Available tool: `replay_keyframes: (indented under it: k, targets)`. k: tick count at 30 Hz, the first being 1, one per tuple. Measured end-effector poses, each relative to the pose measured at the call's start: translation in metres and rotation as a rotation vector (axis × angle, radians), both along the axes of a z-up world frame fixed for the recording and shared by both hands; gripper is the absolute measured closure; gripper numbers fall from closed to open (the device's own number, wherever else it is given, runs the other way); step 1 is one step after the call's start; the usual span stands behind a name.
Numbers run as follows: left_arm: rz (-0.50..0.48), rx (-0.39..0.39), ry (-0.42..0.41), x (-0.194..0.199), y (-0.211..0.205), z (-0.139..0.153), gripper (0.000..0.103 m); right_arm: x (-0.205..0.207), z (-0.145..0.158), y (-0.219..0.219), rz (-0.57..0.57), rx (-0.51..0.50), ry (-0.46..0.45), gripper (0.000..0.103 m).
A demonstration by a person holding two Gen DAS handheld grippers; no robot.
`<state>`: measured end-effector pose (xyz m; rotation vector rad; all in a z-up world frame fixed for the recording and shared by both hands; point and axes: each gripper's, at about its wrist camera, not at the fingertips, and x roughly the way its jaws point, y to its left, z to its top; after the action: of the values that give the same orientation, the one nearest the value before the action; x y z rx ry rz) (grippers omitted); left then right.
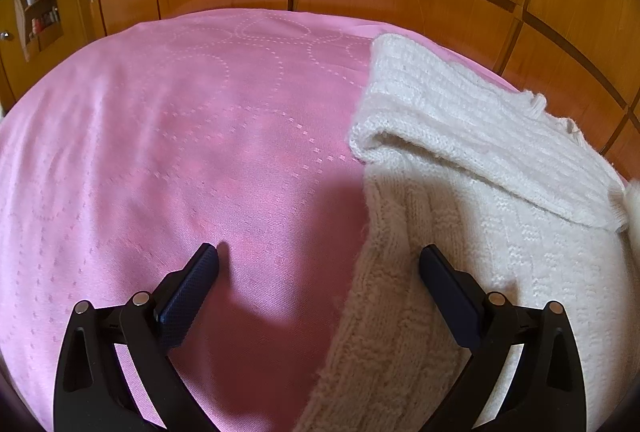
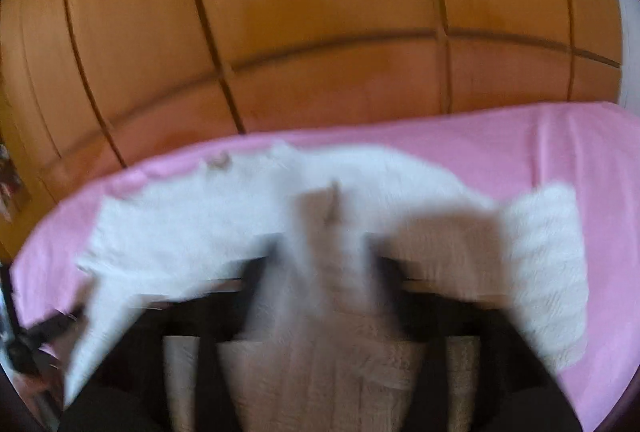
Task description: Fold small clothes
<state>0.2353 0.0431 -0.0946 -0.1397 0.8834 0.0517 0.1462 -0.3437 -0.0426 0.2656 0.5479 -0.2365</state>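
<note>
Left wrist view: left gripper [image 1: 319, 262] gapes wide, empty, astride the sweater [image 1: 480, 232] edge on the pink bedspread [image 1: 160, 152]. Right gripper [image 2: 320, 264], blurred, seems clamped on sweater fabric, likely mid-fold; next, lay it flat.

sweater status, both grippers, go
Left gripper open, straddling white sweater edge on pink bedspread. Right gripper blurred, sweater bunched between fingers. Nothing in the way.
</note>
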Motion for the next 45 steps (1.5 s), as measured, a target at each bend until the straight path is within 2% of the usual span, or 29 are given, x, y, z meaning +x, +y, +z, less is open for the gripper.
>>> replay_keyframes:
  k: [2,4,5,8,10,11,12,13,18,20,21,24,27,30,35,37,38,40,45]
  targets:
    - [0.000,0.001,0.000,0.000,0.000,0.000,0.004,-0.009,-0.007,-0.008,-0.075,0.026,-0.007,0.018]
    - [0.000,0.008,0.004,0.001,-0.001,0.000,0.004,-0.017,-0.005,-0.025,-0.190,0.045,-0.024,0.011]
    - [0.000,0.012,0.007,0.001,-0.001,0.000,0.004,-0.023,-0.003,-0.031,-0.317,0.043,-0.022,0.008]
    - [-0.016,0.006,0.032,0.003,-0.002,0.006,0.005,-0.050,-0.015,-0.050,-0.545,0.085,0.022,0.005]
    - [-0.034,-0.089,0.019,-0.001,-0.004,0.021,0.022,-0.063,-0.029,-0.064,-0.619,0.186,0.026,0.005]
    - [-0.054,-0.165,-0.003,-0.005,-0.009,0.032,0.023,-0.065,-0.036,-0.069,-0.623,0.238,0.016,0.004]
    - [-0.084,-0.208,-0.018,-0.007,-0.017,0.040,0.023,-0.068,-0.042,-0.074,-0.616,0.292,-0.003,0.004]
    - [-0.137,-0.243,-0.030,-0.009,-0.031,0.048,0.023,-0.067,-0.043,-0.074,-0.615,0.305,-0.010,0.004]
    - [-0.463,-0.345,0.005,-0.009,-0.128,0.068,0.026,-0.054,-0.039,-0.071,-0.606,0.281,-0.008,0.002]
    - [-0.519,-0.368,0.024,-0.007,-0.153,0.067,0.026,-0.057,-0.041,-0.072,-0.602,0.297,-0.026,0.002]
    - [-0.543,-0.381,0.035,-0.005,-0.168,0.065,0.026,-0.076,-0.042,-0.080,-0.600,0.302,-0.037,0.002]
    - [-0.548,-0.394,0.098,0.005,-0.197,0.052,0.036,-0.079,-0.044,-0.083,-0.597,0.312,-0.053,0.002]
    - [-0.536,-0.456,0.192,0.019,-0.214,0.034,0.043,-0.079,-0.044,-0.083,-0.595,0.312,-0.055,0.002]
    - [-0.521,-0.504,0.207,0.024,-0.223,0.027,0.043,-0.082,-0.045,-0.082,-0.590,0.314,-0.069,0.002]
    - [-0.574,-0.514,0.235,0.018,-0.252,0.025,0.070,-0.083,-0.046,-0.081,-0.590,0.316,-0.092,0.002]
    - [-0.593,-0.513,0.252,0.017,-0.260,0.024,0.088,-0.083,-0.046,-0.081,-0.591,0.314,-0.096,0.002]
    - [-0.594,-0.509,0.258,0.017,-0.261,0.024,0.090,-0.083,-0.046,-0.081,-0.590,0.313,-0.099,0.002]
    - [-0.603,-0.495,0.232,0.016,-0.265,0.031,0.095,-0.084,-0.046,-0.081,-0.589,0.313,-0.104,0.002]
    - [-0.612,-0.479,0.092,0.022,-0.255,0.070,0.097,-0.085,-0.046,-0.080,-0.588,0.314,-0.112,0.002]
